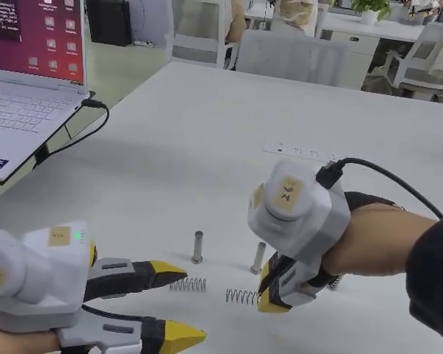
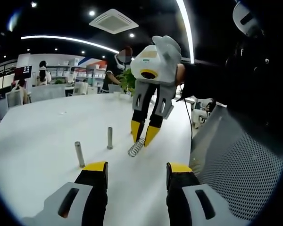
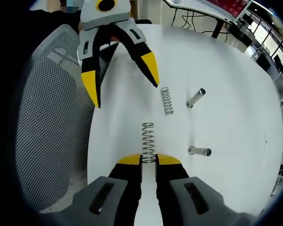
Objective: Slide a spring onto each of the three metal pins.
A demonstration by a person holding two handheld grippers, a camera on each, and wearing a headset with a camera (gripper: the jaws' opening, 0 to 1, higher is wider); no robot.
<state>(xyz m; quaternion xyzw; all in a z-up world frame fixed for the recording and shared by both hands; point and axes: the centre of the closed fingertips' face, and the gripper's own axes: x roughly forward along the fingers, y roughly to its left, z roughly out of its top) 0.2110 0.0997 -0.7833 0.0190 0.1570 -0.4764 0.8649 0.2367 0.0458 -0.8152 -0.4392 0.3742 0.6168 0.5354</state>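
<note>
Two short metal pins [image 1: 198, 247] [image 1: 258, 258] stand upright on the white table [image 1: 207, 147]; they also appear as pins [image 3: 195, 98] [image 3: 199, 151] in the right gripper view. One spring [image 1: 241, 296] lies flat, and my right gripper [image 1: 269, 299] [image 3: 149, 160] points down with its jaws shut on the near end of this spring [image 3: 148, 139]. A second spring [image 1: 188, 284] [image 3: 167, 100] lies loose beside the left gripper's upper fingertip. My left gripper [image 1: 181, 302] [image 2: 137, 169] stands open and holds nothing. It faces the right gripper [image 2: 144, 136] and the held spring [image 2: 137, 147].
A laptop [image 1: 22, 88] with a black cable [image 1: 88, 125] sits at the table's far left. A white power strip [image 1: 303, 153] lies behind the pins. A grey mesh chair [image 3: 52, 117] is by the table's near edge. More chairs and desks stand beyond.
</note>
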